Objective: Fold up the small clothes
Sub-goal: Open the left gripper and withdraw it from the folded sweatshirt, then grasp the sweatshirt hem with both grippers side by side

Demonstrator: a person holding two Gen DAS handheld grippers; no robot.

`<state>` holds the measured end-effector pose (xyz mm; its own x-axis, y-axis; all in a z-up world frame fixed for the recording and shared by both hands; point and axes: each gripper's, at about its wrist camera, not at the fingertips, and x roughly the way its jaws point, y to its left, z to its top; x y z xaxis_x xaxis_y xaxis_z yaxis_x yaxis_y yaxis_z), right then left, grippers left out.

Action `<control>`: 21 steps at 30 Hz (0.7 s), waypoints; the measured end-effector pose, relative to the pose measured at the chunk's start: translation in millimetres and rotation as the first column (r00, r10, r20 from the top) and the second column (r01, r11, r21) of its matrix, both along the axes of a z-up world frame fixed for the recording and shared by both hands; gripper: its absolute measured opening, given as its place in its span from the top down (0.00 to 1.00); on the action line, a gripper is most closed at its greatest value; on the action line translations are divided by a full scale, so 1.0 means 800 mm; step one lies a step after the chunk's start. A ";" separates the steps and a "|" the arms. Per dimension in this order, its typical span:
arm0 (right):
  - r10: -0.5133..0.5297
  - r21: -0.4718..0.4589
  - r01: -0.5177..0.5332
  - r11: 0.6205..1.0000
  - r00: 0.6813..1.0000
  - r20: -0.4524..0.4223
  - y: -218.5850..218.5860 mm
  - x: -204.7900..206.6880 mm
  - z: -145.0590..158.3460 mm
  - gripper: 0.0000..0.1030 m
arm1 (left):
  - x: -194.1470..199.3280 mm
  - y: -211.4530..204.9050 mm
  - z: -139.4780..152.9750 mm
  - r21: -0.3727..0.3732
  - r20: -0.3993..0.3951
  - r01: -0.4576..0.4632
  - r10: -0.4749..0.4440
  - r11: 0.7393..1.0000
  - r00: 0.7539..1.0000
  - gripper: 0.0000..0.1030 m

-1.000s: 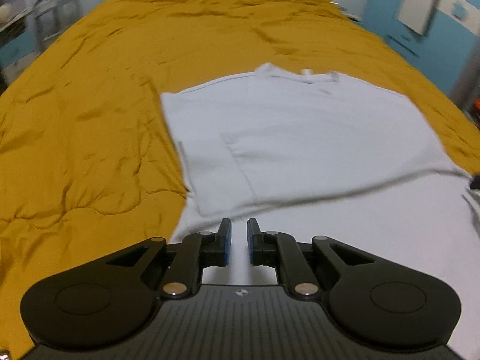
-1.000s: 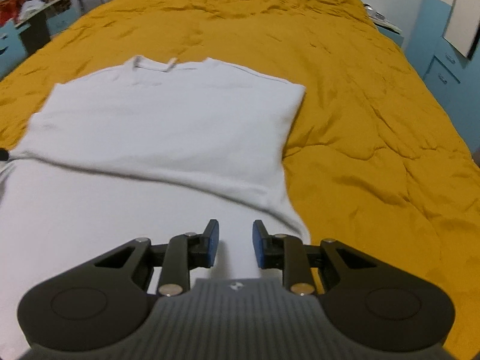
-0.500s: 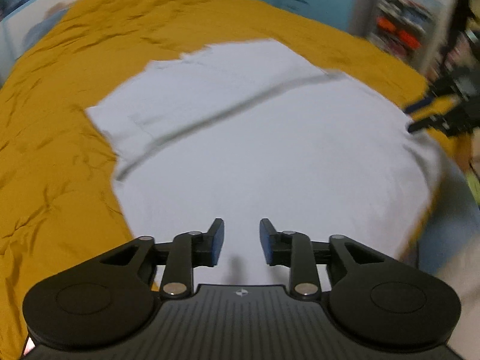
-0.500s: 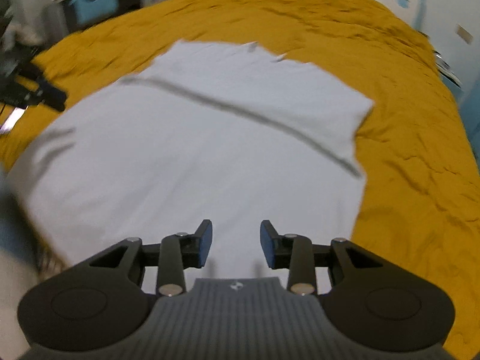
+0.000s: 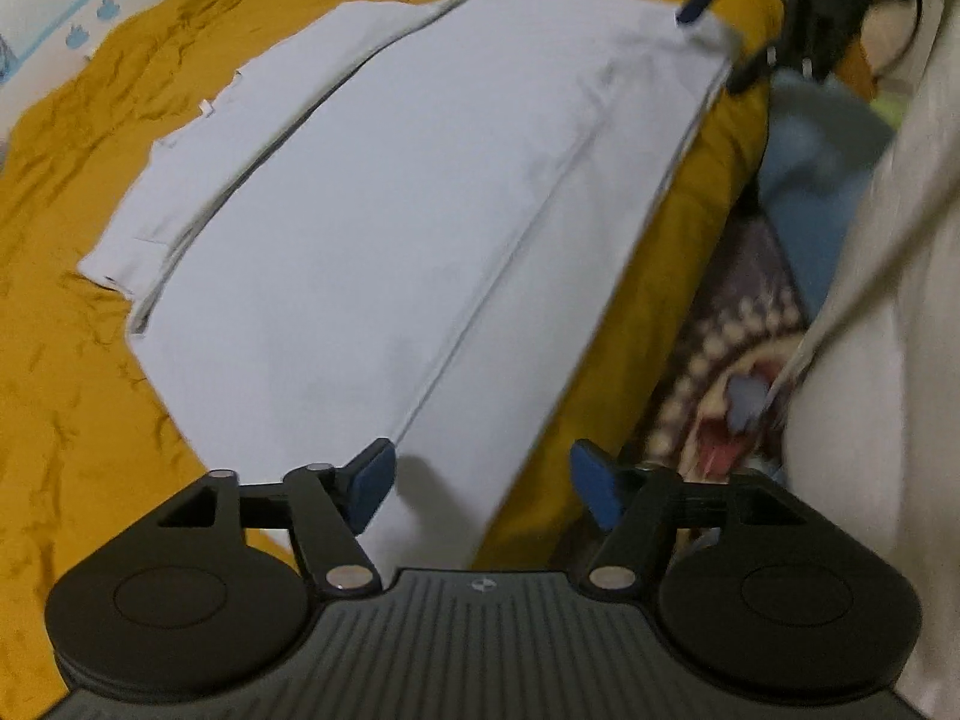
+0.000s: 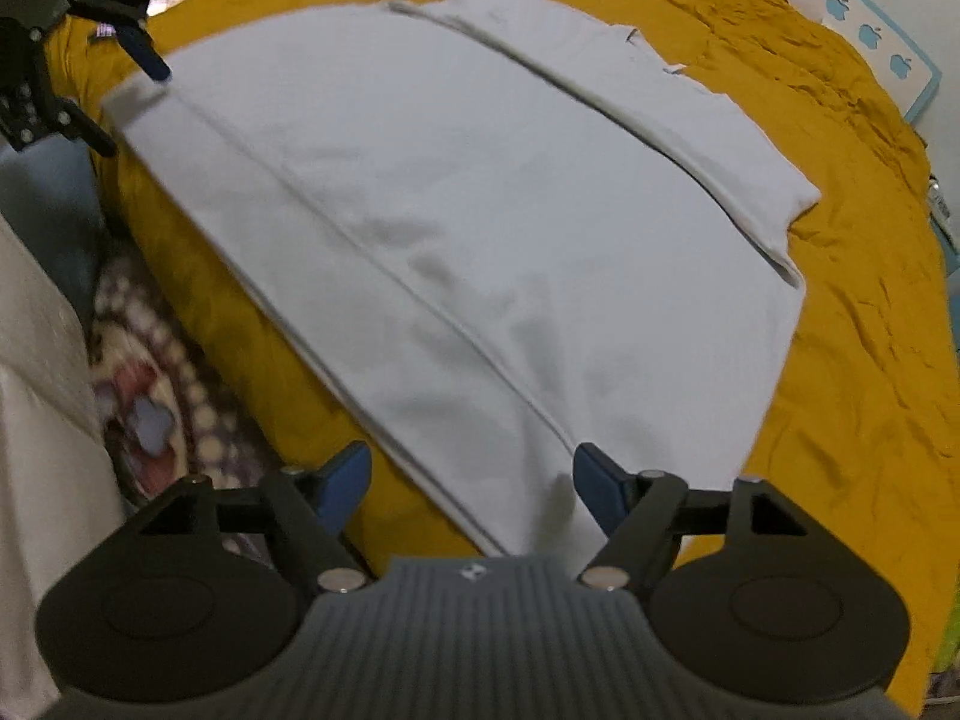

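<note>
Both grippers (image 5: 483, 483) (image 6: 474, 483) now apart, wider.

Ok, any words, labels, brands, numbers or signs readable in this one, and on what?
No readable words or numbers.
Small white emblem on each hand-held gripper's body, left and right: a mark, too small to read.
Blue apple shapes on the wall panel: pictures, no text.
White tag at the shirt's collar: too small and blurred to read.

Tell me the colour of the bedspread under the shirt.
Mustard yellow bedspread, clearest in the right wrist view around the pale shirt.
</note>
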<state>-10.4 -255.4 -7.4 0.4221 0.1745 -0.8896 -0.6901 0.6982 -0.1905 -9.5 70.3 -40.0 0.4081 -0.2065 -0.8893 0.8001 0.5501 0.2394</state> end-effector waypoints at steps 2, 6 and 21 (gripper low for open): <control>0.008 -0.019 -0.008 1.000 1.000 0.021 -0.005 -0.006 -0.002 0.32 | -0.009 0.002 -0.009 0.052 0.039 0.001 -0.003 0.999 0.999 0.18; 0.021 -0.022 -0.019 1.000 0.998 0.059 -0.012 -0.014 -0.004 0.31 | -0.022 0.003 -0.026 0.153 0.096 0.016 -0.031 0.988 0.995 0.18; 0.162 -0.267 -0.120 0.956 0.977 0.138 -0.018 -0.029 -0.046 0.31 | -0.043 -0.013 -0.057 0.337 0.345 0.002 -0.125 0.942 0.930 0.14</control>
<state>-33.6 -269.7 -44.0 0.5474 0.0179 -0.8367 -0.7250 0.5094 -0.4635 -43.5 59.9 -85.6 0.7057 0.0326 -0.7077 0.6571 0.3432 0.6711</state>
